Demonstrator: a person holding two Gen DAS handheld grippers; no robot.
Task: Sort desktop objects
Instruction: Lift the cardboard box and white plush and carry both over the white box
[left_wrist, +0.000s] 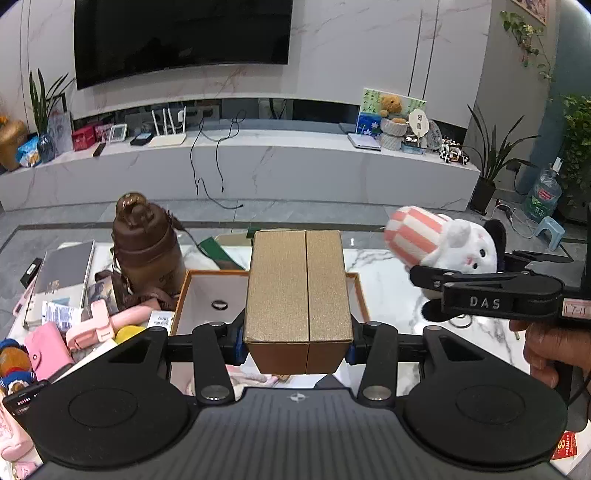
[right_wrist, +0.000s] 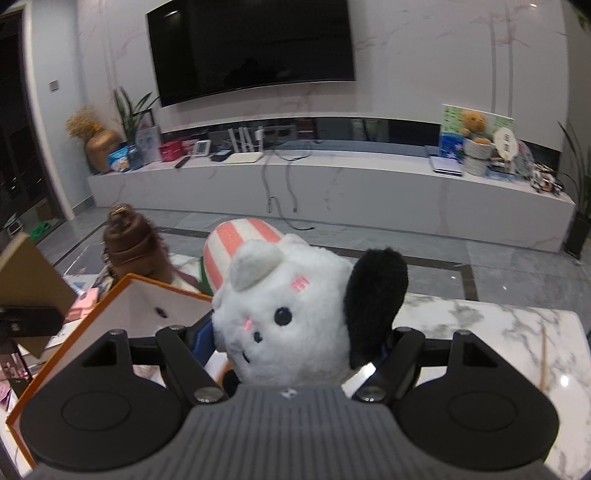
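Note:
A gold box (left_wrist: 297, 291) with a seam down its middle sits between the blue pads of my left gripper (left_wrist: 297, 343), which is shut on it above an open orange-rimmed box (left_wrist: 192, 291). That box's white floor holds a small dark ring (left_wrist: 219, 304). A white plush toy (right_wrist: 280, 317) with a pink-striped hat and a black ear is clamped in my right gripper (right_wrist: 295, 347), just right of the orange-rimmed box (right_wrist: 110, 314). In the left wrist view the plush toy (left_wrist: 443, 240) hangs to the right of the gold box. The gold box (right_wrist: 29, 280) shows at the far left.
A brown bottle (left_wrist: 147, 251) with a strap stands left of the orange box, beside a notebook (left_wrist: 62, 273), pink cases (left_wrist: 48, 347) and other small clutter. A hand (left_wrist: 546, 350) holds the right tool. The marble tabletop (right_wrist: 480, 332) runs to the right. A TV unit lies beyond.

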